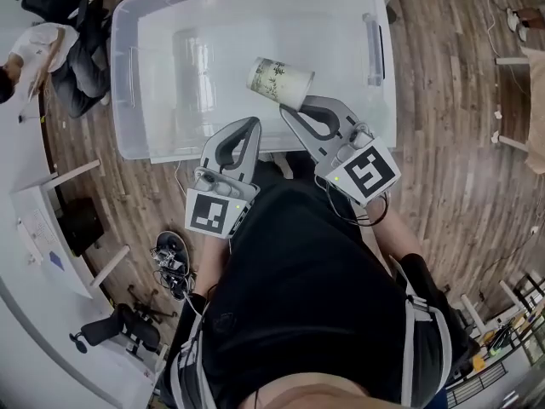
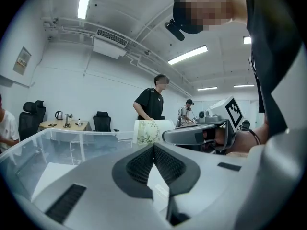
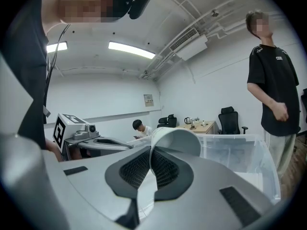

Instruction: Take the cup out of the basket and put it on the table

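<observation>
1. Head cam: sits on the person's head and looks steeply down from mid range. Takes in the tub (image 1: 123, 100), both claws, the wearer's torso and the wood floor (image 1: 451, 143) around.
2. Left claw (image 2: 153, 146) cam: rides on the claw and looks along its jaws, v. close and low. Faces roughly level over the tub rim twd far wall & ceiling.
3. Right claw (image 3: 151, 150) cam: same mount, v. close, roughly level, over the tub twd a far corner.
4. Overlap: all 3 views share the tub & cup (image 1: 279, 81). Each claw cam catches the other claw at its side. Both also see the desk (image 2: 64, 125) w/ kettle and a standing person (image 3: 271, 80).
</observation>
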Demonstrator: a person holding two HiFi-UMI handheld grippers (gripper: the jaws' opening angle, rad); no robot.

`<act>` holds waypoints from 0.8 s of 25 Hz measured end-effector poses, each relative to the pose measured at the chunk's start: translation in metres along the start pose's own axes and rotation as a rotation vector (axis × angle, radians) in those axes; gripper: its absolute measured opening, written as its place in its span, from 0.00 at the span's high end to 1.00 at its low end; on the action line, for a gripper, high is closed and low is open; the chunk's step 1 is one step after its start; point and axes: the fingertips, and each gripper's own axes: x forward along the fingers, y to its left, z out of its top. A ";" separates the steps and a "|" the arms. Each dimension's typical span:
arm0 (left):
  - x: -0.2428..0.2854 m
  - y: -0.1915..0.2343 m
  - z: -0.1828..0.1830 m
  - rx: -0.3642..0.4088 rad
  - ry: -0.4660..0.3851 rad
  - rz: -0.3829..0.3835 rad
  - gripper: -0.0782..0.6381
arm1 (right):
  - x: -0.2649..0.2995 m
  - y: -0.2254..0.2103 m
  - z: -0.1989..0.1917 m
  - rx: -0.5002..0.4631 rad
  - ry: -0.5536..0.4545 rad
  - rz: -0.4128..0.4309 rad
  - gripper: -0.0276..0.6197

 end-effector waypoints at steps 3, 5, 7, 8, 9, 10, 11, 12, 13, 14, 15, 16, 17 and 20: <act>0.000 -0.004 -0.002 0.014 0.000 -0.016 0.87 | -0.005 0.002 -0.001 0.003 -0.010 -0.009 0.93; -0.003 -0.006 0.002 0.023 -0.021 -0.024 0.87 | -0.006 0.005 0.001 -0.001 -0.023 -0.017 0.93; -0.010 -0.007 0.003 0.027 -0.022 -0.024 0.87 | -0.008 0.012 0.003 -0.001 -0.039 -0.024 0.93; -0.015 -0.007 0.002 0.027 -0.024 -0.022 0.87 | -0.009 0.018 0.003 0.000 -0.045 -0.026 0.92; -0.022 -0.007 0.001 0.026 -0.029 -0.020 0.87 | -0.010 0.023 0.004 0.001 -0.051 -0.030 0.93; -0.029 -0.005 0.002 0.026 -0.034 -0.017 0.87 | -0.010 0.030 0.004 0.001 -0.056 -0.034 0.93; -0.037 -0.004 0.002 0.028 -0.038 -0.016 0.87 | -0.010 0.037 0.006 0.000 -0.059 -0.039 0.93; -0.046 -0.004 0.001 0.033 -0.042 -0.019 0.87 | -0.010 0.044 0.007 -0.004 -0.062 -0.044 0.93; -0.057 -0.004 -0.001 0.037 -0.048 -0.024 0.87 | -0.010 0.053 0.008 -0.009 -0.064 -0.050 0.92; -0.068 -0.004 -0.003 0.041 -0.053 -0.027 0.87 | -0.010 0.062 0.008 -0.017 -0.066 -0.056 0.92; -0.081 -0.004 -0.006 0.042 -0.057 -0.030 0.87 | -0.010 0.072 0.008 -0.027 -0.067 -0.063 0.93; -0.093 -0.005 -0.010 0.041 -0.059 -0.032 0.87 | -0.010 0.083 0.006 -0.041 -0.067 -0.067 0.92; -0.105 -0.005 -0.014 0.038 -0.057 -0.034 0.87 | -0.011 0.094 0.003 -0.058 -0.063 -0.070 0.92; -0.142 -0.012 -0.026 0.031 -0.064 -0.043 0.87 | -0.012 0.132 -0.002 -0.086 -0.059 -0.087 0.93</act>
